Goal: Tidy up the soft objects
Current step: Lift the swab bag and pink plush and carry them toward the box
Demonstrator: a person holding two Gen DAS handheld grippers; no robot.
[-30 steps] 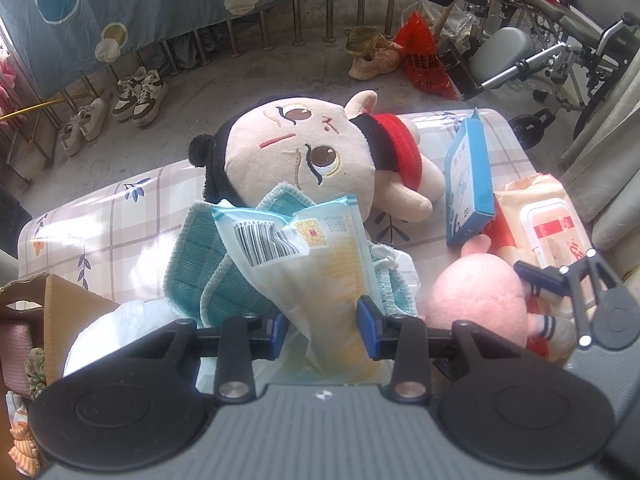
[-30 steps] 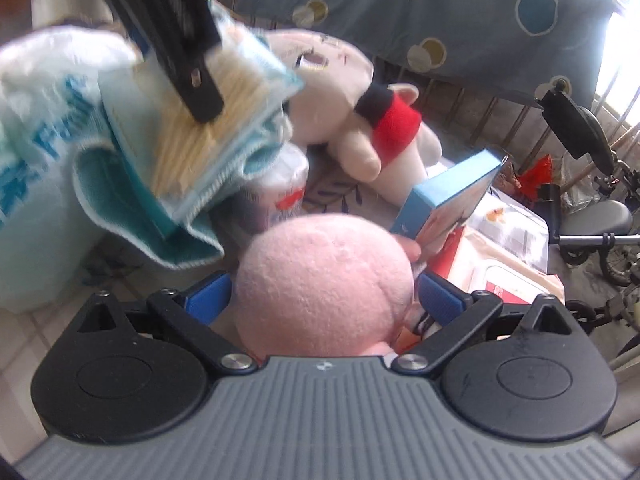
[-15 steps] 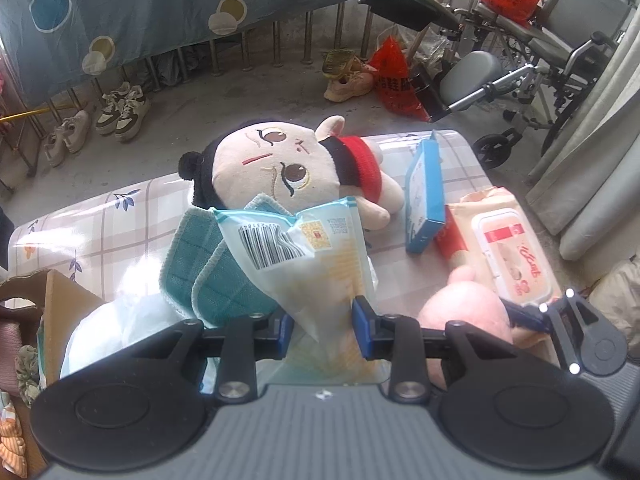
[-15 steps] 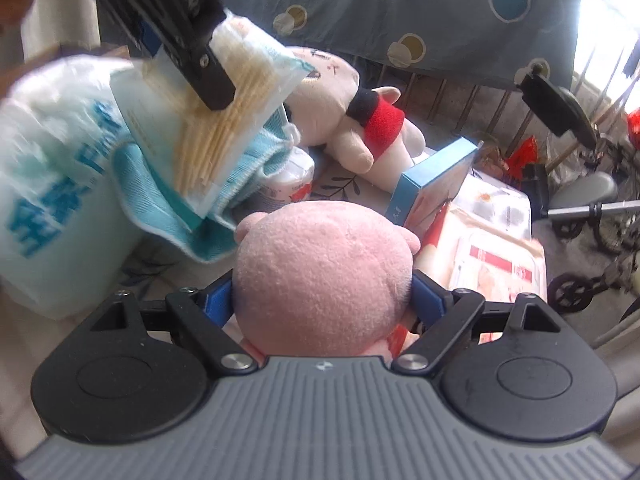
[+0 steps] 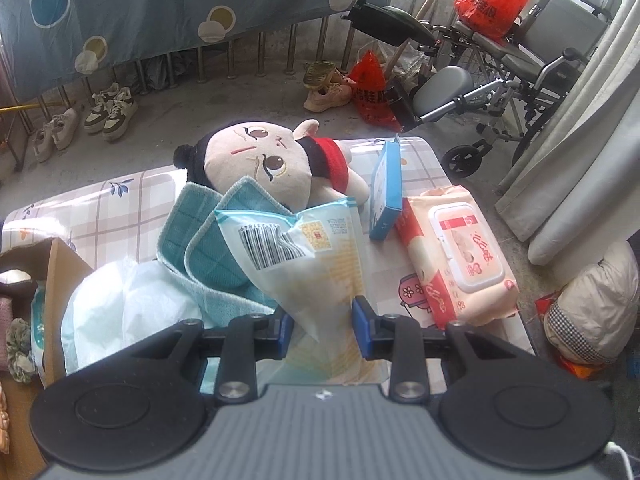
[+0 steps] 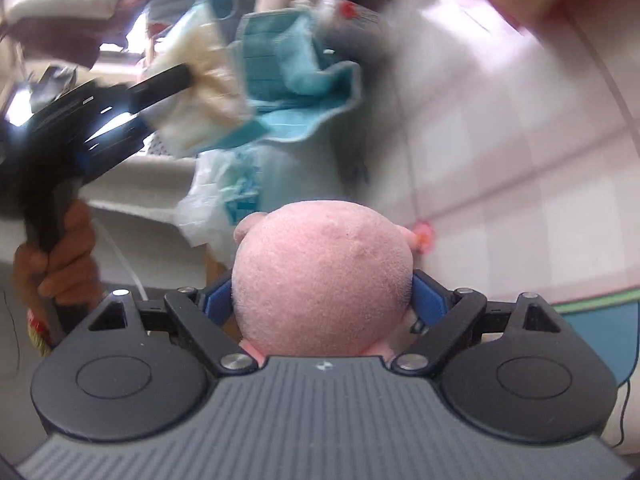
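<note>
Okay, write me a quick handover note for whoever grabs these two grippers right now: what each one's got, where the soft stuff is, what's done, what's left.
Left gripper: shut on a plastic packet, lifted over the teal cloth.
Right gripper: around the pink plush, jaws opening slightly, pads against its sides; view blurred.
On the table: big doll, blue box, wipes pack, white bag.
A cardboard box stands at the table's left end.
Done: packet and pink plush picked up.
Left: set both down; doll, cloth and the rest remain on the table.

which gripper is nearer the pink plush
Right. The right gripper has the pink plush between its fingers; the left gripper holds a packet off to the side.
</note>
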